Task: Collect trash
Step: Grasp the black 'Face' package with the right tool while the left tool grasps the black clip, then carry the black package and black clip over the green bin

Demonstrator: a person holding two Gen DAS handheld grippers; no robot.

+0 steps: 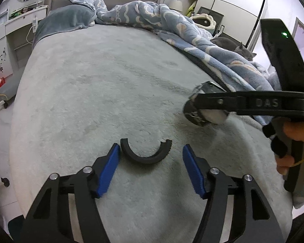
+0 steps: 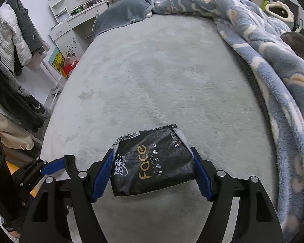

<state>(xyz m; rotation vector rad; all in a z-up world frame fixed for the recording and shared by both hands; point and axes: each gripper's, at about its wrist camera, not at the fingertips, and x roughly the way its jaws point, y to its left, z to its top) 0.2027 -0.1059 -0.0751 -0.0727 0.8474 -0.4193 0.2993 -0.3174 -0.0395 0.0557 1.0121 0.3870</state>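
**A:** Where is the trash right now?

**B:** On a bed (image 1: 91, 85) covered in pale grey plush. A black curved plastic piece (image 1: 145, 151), shaped like a half ring, lies flat on the cover between the blue pads of the left gripper (image 1: 151, 162). Its fingers (image 1: 109, 168) are spread; one pad sits right beside an end of the piece and the other stands apart from it, so nothing is pinched yet.

**A:** And the other hand?

**B:** The right gripper (image 2: 154, 172) clamps a crumpled black tissue packet (image 2: 152, 162) from both sides, pads pressing into its ends. In the left view the packet appears raised off the cover, carried out to the side, probably to keep it out of the way.

**A:** Why is the left one angled down?

**B:** Likely to straddle the flat piece before closing. A rumpled blue blanket (image 1: 172, 24) is pushed toward the far side, and a grey cat (image 1: 233, 46) lies beyond it.
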